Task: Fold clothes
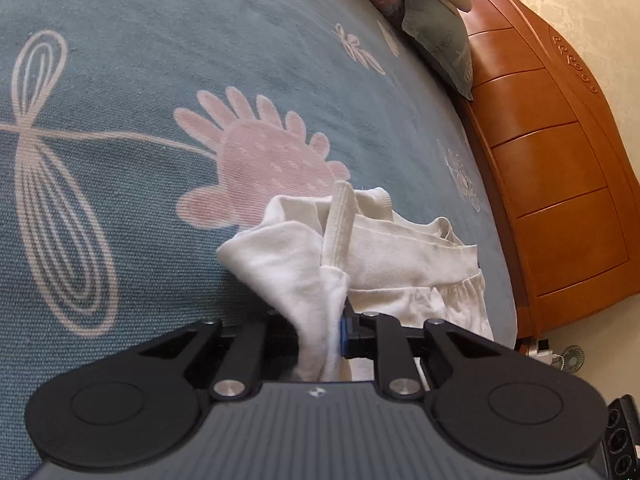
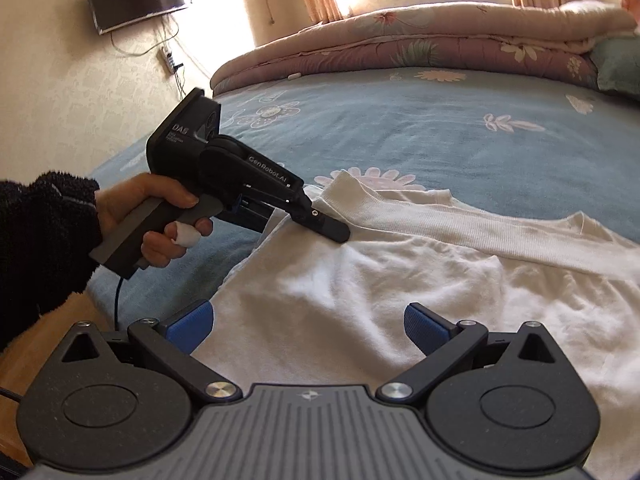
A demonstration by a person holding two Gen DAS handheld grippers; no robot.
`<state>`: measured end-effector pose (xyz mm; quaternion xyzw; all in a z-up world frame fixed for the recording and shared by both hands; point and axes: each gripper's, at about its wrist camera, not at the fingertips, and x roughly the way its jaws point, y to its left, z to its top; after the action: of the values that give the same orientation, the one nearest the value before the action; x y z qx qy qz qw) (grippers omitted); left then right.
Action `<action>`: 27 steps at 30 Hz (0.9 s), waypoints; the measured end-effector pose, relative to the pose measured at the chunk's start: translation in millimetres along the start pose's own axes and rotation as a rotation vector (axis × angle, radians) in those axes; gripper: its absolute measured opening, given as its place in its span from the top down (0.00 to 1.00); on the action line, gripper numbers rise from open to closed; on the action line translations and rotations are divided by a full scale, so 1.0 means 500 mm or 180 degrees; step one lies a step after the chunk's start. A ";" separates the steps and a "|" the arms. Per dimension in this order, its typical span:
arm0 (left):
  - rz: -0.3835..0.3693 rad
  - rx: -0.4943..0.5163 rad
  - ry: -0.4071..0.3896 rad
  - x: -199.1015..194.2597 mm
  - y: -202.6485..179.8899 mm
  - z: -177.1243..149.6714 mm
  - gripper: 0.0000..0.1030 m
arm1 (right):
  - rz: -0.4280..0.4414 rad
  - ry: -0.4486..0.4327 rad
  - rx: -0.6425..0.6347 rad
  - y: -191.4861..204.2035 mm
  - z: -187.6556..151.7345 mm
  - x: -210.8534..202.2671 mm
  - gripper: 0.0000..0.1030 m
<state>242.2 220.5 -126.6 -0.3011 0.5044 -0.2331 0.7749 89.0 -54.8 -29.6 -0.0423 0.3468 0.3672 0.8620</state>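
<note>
The white sweater (image 2: 400, 280) lies spread on the blue bedspread (image 2: 440, 128), its ribbed sleeve (image 2: 500, 232) laid across the body. The left gripper (image 2: 334, 232) is clamped on a bunch of the sweater's edge, the side nearest the person's hand (image 2: 160, 216); in the left wrist view the cloth rises between its closed fingers. The right gripper (image 2: 308, 328) hovers just above the sweater's near hem, jaws wide apart and holding nothing.

Judging by this, a fold is under way: the left side is pinched, ready to be carried over the sweater's middle. Next the right gripper probably needs to close on the near edge so both lift evenly.

The left gripper's casing reads "GenRobot.AI" and "DAS". Beyond the sweater are a rolled floral quilt (image 2: 400, 40) and wooden headboard (image 1: 560, 160)
</note>
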 end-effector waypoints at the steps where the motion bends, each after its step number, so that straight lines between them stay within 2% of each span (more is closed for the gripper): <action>1: 0.0018 0.0014 -0.0001 0.000 -0.002 0.000 0.82 | -0.0061 0.0046 -0.0208 0.021 -0.001 0.003 0.00; 7: 0.0068 0.0078 -0.0019 -0.001 -0.007 0.001 0.82 | -0.0485 0.0200 -0.1735 0.166 -0.037 0.043 0.00; 10: 0.0052 0.0038 -0.0073 -0.001 -0.005 -0.007 0.82 | -0.0628 0.0240 -0.2254 0.216 -0.062 0.066 0.00; 14: 0.0070 0.0021 -0.0122 -0.003 -0.008 -0.011 0.83 | -0.0756 0.0296 -0.2650 0.259 -0.088 0.096 0.00; 19: 0.0090 0.0017 -0.0158 -0.003 -0.011 -0.014 0.82 | -0.1144 0.0123 -0.3080 0.284 -0.113 0.098 0.00; 27: 0.0070 -0.0013 -0.0195 -0.001 -0.009 -0.016 0.82 | -0.1689 0.0123 -0.3423 0.285 -0.146 0.093 0.00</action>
<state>234.2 216.0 -125.7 -0.3042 0.4842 -0.2142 0.7919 -24.1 53.0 -88.0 -0.5644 0.1056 0.2625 0.7755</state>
